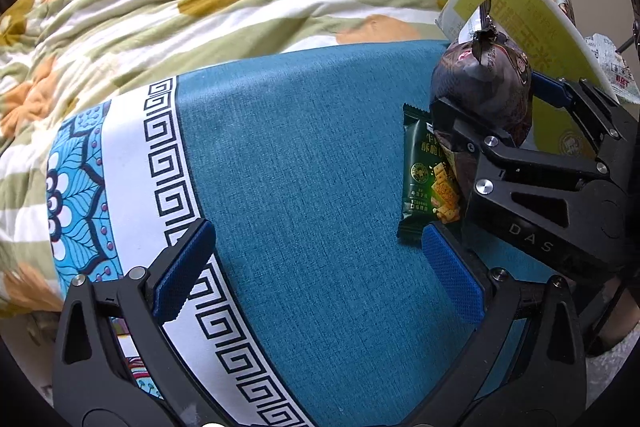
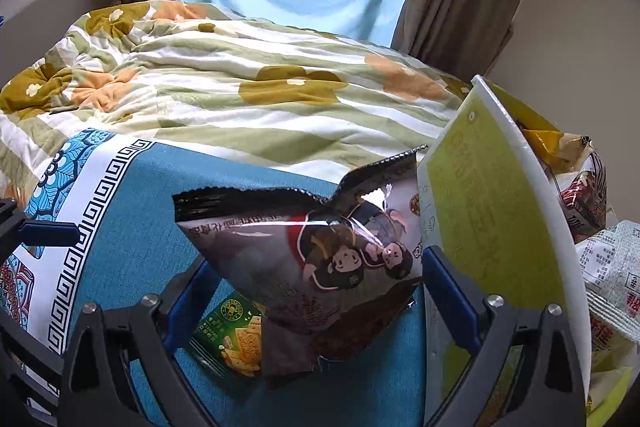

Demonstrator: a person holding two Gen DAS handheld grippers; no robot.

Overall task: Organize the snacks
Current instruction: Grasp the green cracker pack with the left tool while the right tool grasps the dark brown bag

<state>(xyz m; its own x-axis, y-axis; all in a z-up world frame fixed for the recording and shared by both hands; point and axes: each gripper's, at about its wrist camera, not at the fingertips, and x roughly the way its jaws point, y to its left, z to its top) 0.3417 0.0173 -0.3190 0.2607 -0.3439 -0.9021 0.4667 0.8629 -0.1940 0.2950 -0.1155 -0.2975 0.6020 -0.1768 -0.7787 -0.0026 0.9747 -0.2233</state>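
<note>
One puffy dark-brown snack bag [image 2: 320, 267], cartoon print, in right gripper [image 2: 316, 291].

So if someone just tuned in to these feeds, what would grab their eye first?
The right gripper clamping a dark snack bag above the blue tablecloth, beside the yellow-green box of snacks. Under the bag lies a green cracker packet. The left gripper hangs open and empty.
</note>
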